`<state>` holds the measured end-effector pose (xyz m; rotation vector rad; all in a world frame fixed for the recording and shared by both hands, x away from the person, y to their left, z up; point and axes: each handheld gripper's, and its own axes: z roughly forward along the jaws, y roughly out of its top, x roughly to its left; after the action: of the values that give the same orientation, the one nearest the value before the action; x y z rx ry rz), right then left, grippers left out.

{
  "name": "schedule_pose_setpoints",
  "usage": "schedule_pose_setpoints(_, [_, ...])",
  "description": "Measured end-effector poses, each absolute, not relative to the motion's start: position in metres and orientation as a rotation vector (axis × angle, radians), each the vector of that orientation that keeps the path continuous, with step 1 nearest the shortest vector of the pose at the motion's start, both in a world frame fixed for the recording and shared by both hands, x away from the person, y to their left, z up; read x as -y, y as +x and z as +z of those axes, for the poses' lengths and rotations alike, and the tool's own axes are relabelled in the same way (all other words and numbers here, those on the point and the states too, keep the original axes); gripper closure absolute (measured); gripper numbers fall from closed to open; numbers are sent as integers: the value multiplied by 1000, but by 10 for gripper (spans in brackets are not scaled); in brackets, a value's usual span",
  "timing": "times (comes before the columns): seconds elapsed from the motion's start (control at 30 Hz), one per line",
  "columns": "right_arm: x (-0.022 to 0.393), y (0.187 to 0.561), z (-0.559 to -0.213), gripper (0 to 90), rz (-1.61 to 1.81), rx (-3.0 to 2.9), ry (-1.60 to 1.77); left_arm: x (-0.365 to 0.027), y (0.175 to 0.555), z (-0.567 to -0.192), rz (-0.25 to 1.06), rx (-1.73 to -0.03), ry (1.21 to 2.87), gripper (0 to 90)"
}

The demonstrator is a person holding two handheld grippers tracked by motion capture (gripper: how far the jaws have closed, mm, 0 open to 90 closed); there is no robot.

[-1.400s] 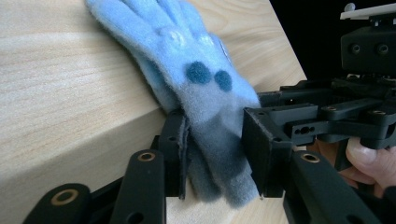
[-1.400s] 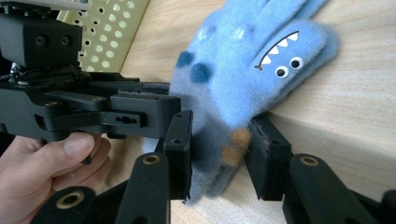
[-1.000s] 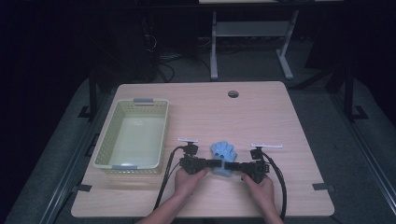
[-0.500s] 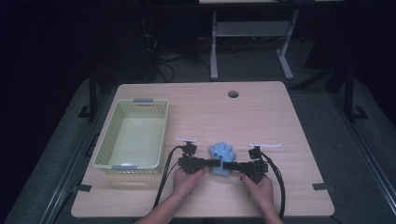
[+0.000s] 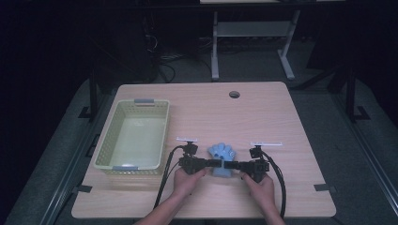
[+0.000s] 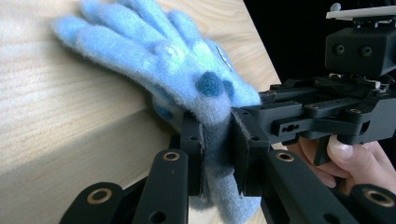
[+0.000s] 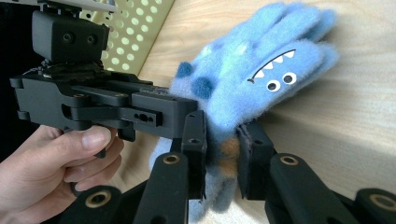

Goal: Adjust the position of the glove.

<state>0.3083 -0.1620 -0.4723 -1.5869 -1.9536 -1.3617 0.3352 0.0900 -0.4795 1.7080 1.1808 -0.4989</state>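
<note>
- The basket (image 5: pixel 133 136) sits left of the glove (image 5: pixel 221 158), well apart from it, and nothing lies in it
- My left gripper (image 5: pixel 210 163) comes at the glove from the basket side; its jaws have just been closing, and in the left gripper view the pads now press the fuzzy cuff of the glove (image 6: pixel 177 70) between them
- The glove lies near the front edge of the table (image 5: pixel 263 117), between my two grippers, fingers fanned away from me
- My right gripper (image 5: pixel 231 164) meets the glove from the side away from the basket; its jaws have just been closing too, and in the right gripper view they pinch the cuff end below the monster face on the glove (image 7: pixel 252 79)
- So what just changed is the grip: both pairs of jaws now clamp the glove at its cuff, one from each side; I judge the pick is secured and a lift, likely toward the basket, could come next
- Against the earlier high views the glove lies in about the same spot right of the basket, and my hands have barely shifted; the difference is in the jaws, which stood wider then and now bite the fabric
</note>
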Motion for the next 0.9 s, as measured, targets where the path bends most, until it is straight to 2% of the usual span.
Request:
schedule_pose_setpoints(0.4, [159, 311, -475, 759, -1323, 1962, -1615, -90, 337, -480, -500, -1185, 1723, 783])
schedule_pose_setpoints(0.9, [154, 314, -437, 762, -1460, 1949, -1552, -105, 341, -438, -464, -1103, 1689, 783])
